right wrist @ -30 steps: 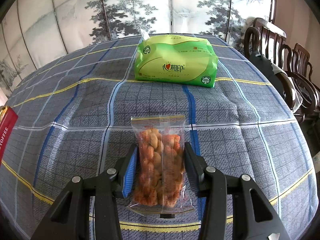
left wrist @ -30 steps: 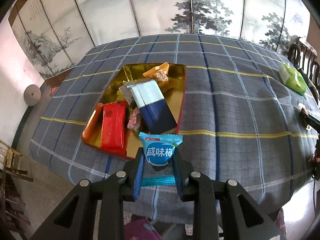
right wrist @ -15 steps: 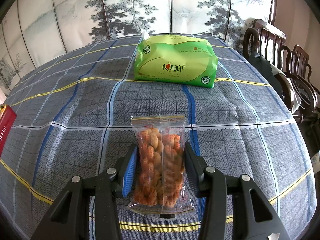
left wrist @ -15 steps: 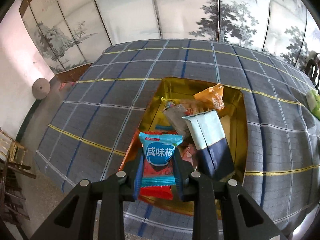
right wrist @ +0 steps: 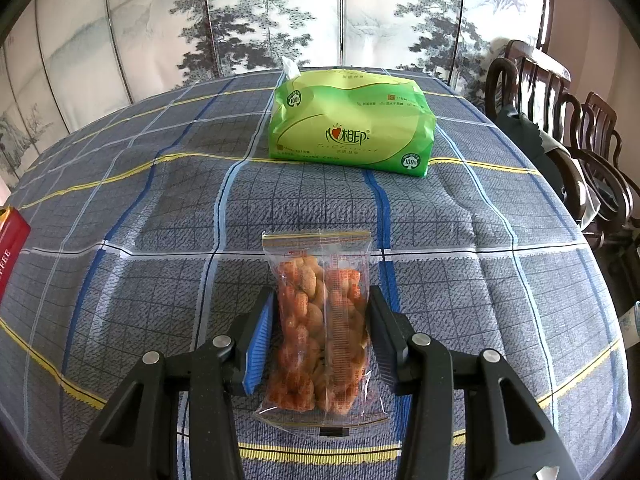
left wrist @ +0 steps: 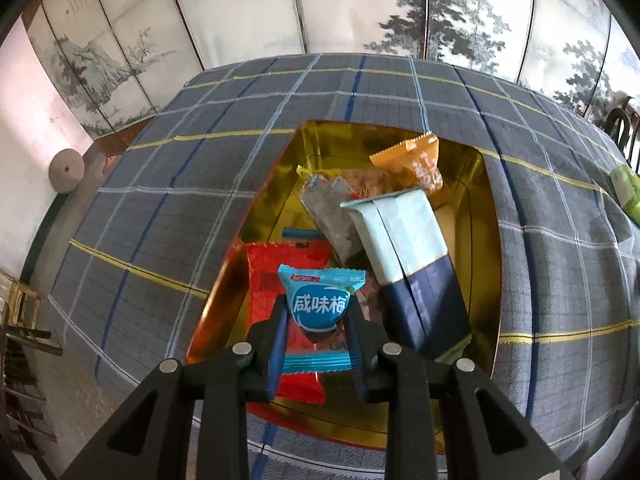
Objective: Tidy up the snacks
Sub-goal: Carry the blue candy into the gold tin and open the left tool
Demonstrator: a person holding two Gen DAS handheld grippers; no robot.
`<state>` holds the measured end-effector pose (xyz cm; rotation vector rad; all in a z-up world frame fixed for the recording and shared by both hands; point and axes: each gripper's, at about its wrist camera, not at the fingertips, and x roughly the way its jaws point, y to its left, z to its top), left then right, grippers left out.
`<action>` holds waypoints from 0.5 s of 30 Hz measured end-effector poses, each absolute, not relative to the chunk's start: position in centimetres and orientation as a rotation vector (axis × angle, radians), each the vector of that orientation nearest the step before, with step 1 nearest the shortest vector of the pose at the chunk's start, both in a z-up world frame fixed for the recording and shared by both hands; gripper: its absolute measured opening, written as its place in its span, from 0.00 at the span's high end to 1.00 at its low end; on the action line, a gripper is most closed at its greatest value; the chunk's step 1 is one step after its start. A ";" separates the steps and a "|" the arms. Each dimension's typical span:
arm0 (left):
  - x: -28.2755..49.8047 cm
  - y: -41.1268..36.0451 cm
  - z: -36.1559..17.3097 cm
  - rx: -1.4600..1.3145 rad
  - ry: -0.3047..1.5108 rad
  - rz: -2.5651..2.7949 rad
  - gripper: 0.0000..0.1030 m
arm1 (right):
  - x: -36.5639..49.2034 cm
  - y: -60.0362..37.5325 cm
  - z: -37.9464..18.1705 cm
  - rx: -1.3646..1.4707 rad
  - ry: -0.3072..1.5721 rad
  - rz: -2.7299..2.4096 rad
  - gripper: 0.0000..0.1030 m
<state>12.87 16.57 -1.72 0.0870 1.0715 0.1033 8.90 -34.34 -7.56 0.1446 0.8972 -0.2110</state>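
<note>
My left gripper is shut on a blue plum candy packet and holds it over the near end of a gold tin tray. The tray holds a red packet, a pale blue and navy box, a clear grey bag and an orange packet. My right gripper has its jaws around a clear bag of orange peanut snacks that lies on the plaid tablecloth. The pads touch the bag's sides.
A green tissue pack lies beyond the snack bag; it also shows in the left wrist view. The tray's red side shows at the left edge. Dark wooden chairs stand to the right. A painted folding screen stands behind the table.
My left gripper has carried the blue packet from the table's near edge to over the tray, and the tray looms closer. The right gripper and the snack bag have not moved.
</note>
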 end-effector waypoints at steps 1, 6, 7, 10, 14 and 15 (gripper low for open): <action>12.9 16.5 -1.9 0.089 1.074 0.101 0.73 | 8.9 -34.3 -7.6 0.145 0.897 -0.211 0.58; 12.6 15.7 -2.2 0.131 1.060 0.101 0.73 | 8.9 -34.3 -7.6 0.145 0.897 -0.211 0.58; 12.5 15.6 -2.2 0.143 1.057 0.103 0.72 | 8.9 -34.3 -7.6 0.144 0.897 -0.212 0.58; 12.2 15.1 -2.3 0.174 1.045 0.110 0.66 | 8.9 -34.2 -7.6 0.144 0.897 -0.213 0.58; 11.7 14.3 -2.4 0.233 1.016 0.130 0.53 | 8.9 -34.2 -7.6 0.142 0.897 -0.214 0.58; 11.5 14.2 -2.4 0.242 1.010 0.133 0.52 | 8.9 -34.2 -7.6 0.140 0.898 -0.216 0.58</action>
